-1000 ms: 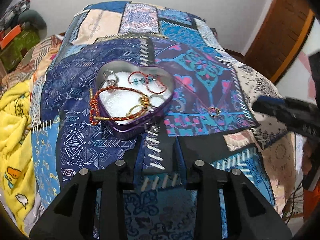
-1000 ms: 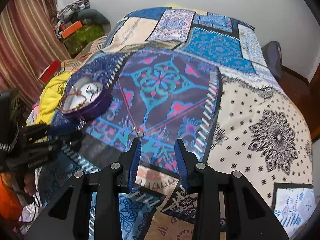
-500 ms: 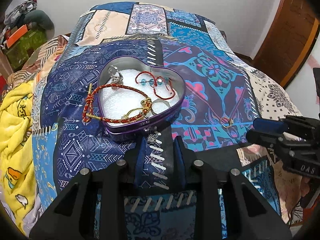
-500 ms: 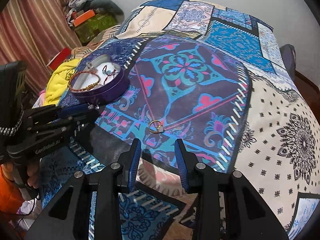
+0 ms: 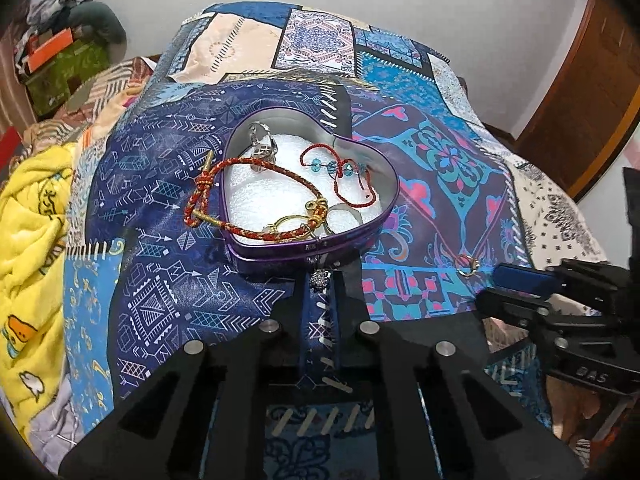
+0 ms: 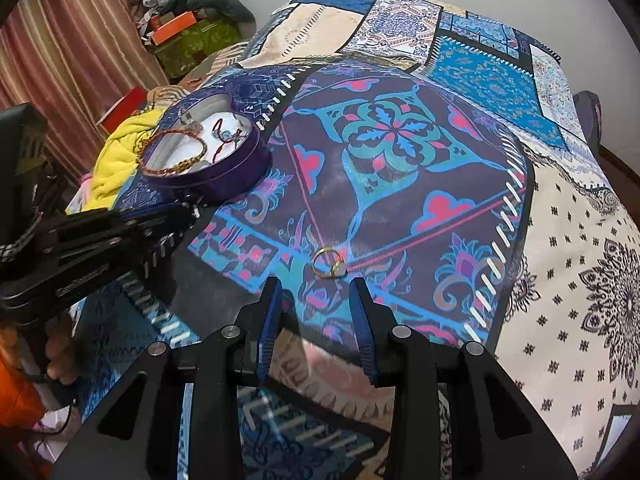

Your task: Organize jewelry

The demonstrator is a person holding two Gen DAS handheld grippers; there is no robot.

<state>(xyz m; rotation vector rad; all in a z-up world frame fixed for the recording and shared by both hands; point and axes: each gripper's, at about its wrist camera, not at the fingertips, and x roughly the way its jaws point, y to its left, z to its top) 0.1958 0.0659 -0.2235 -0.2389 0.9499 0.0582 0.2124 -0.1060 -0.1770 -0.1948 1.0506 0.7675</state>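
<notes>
A patchwork bedspread [image 6: 400,152] in blues, purples and cream covers the bed. On it sits a purple heart-shaped tin [image 5: 308,184] lined with white padding, holding a red-and-gold braided bracelet [image 5: 256,208] (one end draped over the rim), a red cord with blue beads [image 5: 340,172] and a silver piece [image 5: 262,142]. A yellow blanket [image 5: 28,220] lies at the bed's left edge. A gold ring [image 6: 329,265] rests on the spread, well apart from the tin, just ahead of the right gripper [image 6: 318,312], whose jaws stand parted and empty. The left gripper [image 5: 320,284] is closed on a small sparkly charm [image 5: 320,278] beside the tin's near wall.
</notes>
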